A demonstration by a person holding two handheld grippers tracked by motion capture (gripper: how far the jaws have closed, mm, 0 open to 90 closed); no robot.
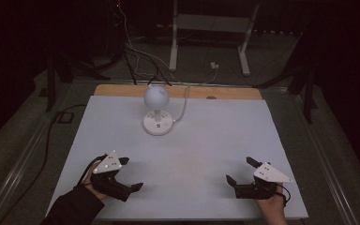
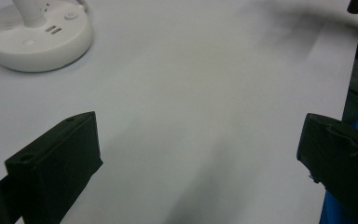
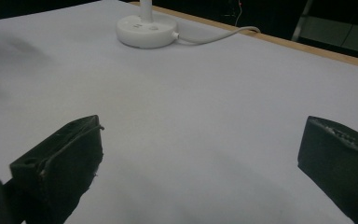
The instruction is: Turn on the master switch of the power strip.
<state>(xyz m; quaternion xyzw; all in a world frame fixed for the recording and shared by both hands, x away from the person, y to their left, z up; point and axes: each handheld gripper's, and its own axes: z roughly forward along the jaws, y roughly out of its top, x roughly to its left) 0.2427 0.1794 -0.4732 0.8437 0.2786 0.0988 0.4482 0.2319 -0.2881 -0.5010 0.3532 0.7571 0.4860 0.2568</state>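
The white round-based desk lamp (image 1: 157,108) is cut off in both gripper views; the surrounding room is lost in darkness. The left gripper (image 1: 130,174) and right gripper (image 1: 238,170) are held wide apart-jawed over the pale grey table sheet (image 1: 192,140).

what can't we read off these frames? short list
- Lamp head: cut off by the top edge in the left gripper view and the right gripper view.
- Markings on the lamp base: too small in the high view, soft in the left gripper view.
- Cord end: lost in the dark behind the table, high view.
- Left claw and right claw both stand open; the grip handles are covered by the hands.
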